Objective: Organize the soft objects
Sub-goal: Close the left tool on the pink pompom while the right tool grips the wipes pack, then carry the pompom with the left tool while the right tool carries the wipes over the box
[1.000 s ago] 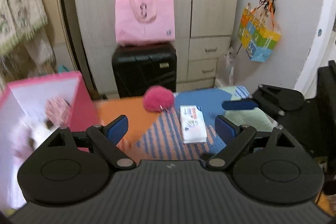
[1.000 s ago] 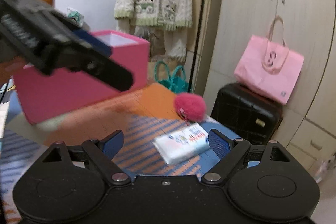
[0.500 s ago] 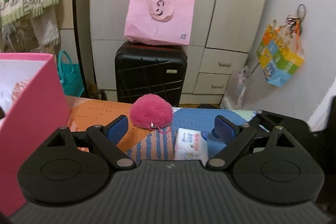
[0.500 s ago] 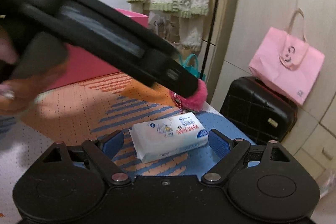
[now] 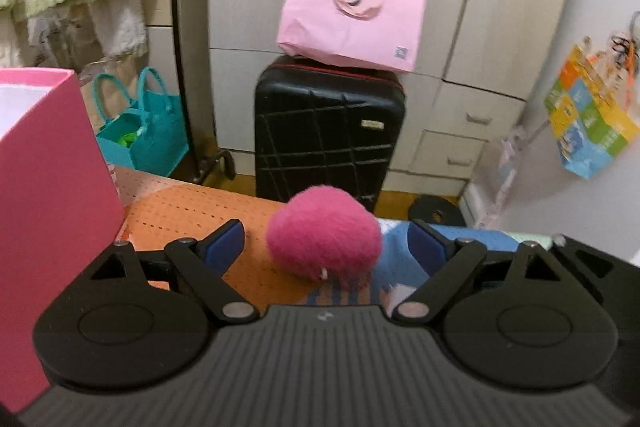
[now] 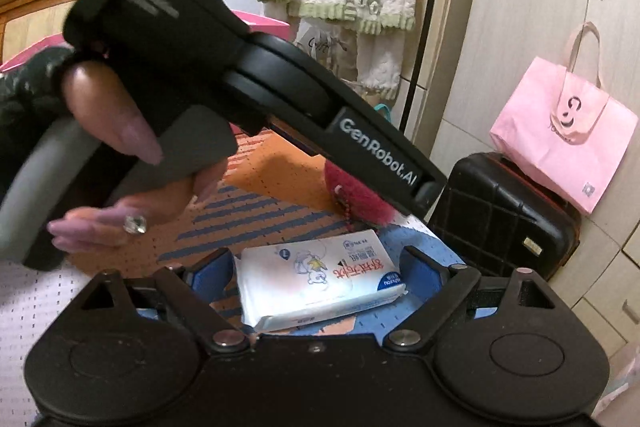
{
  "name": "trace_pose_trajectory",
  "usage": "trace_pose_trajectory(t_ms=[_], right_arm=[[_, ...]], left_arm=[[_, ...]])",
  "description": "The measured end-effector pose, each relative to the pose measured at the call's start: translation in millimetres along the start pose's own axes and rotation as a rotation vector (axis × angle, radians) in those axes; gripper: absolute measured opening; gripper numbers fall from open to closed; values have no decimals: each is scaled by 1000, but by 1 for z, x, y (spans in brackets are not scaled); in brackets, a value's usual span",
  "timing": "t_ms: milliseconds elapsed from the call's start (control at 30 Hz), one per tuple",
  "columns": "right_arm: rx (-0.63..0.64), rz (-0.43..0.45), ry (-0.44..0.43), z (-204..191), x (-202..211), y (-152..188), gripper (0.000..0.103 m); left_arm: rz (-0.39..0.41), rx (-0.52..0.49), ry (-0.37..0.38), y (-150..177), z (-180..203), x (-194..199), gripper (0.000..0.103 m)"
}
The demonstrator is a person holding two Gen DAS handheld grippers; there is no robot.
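So both grippers are lined up on their own target here. The left gripper (image 5: 324,241) has its blue pads spread wide on either side of the pink pom-pom (image 5: 323,231), which sits on the orange part of the patterned mat (image 5: 192,211) near the far edge. Pads aren't touching the fluff, there's a gap on both sides, so nothing is grabbed yet. My guess is it's straddling the ball like that so one squeeze takes it around the middle.

The right gripper (image 6: 316,269) is doing the same with the white tissue pack (image 6: 320,277), which lies flat on the blue patch of the mat, angled a bit across the jaws. Its jaws are opening right now, and the pack sits between them without being pinched.

The pink box (image 5: 48,187) stands just to the left of the pom-pom in the left wrist view, open at the top, probably where the soft stuff is meant to go.

Pose-wise: both tools tilt downward toward the mat. In the right wrist view the left tool crosses the frame diagonally, nose down over the pom-pom, with the person's hand (image 6: 116,163) wrapped around its grey handle.
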State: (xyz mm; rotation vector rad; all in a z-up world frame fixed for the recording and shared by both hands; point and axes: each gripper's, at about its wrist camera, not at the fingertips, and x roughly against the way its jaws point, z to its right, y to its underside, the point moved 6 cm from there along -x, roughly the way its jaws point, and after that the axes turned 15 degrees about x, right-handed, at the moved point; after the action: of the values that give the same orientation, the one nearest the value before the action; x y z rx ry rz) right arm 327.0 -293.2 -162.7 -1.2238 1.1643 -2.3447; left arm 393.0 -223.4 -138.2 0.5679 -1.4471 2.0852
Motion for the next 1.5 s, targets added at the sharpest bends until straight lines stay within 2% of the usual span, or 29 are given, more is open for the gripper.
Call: trace_pose_trajectory(t_ms=[167,267,367,400,500,667,833,1233,1500], right_arm=[[-52,-10,-10,3,-3,6,96],[-57,-11,-5,3,-4,6,96],[-81,-22,11,3,-3,7,95],[-83,-23,20,2,-3,6,95],[-79,-19,34,-2,0,6,92],[-123,-30,76,-2,1,6,89],[-180,-59,121,-3,6,8,87],[-364,-138,238,-11,30,15,86],[-417,-138,290,-35,53,23,86]], left_arm=[[-2,12,-21,6,-6,-11,85],[-7,-2,-41,10,-9,-14,71],[2,-28,-68,10,-8,-15,66],[6,-35,-75,10,-7,-15,58],[13,-63,-86,10,-6,-15,54],[-1,-44,-77,11,-9,-7,53],[42,-61,-65,11,-10,14,53],[40,-36,46,23,-23,75,53],[41,-72,139,51,-25,111,53]])
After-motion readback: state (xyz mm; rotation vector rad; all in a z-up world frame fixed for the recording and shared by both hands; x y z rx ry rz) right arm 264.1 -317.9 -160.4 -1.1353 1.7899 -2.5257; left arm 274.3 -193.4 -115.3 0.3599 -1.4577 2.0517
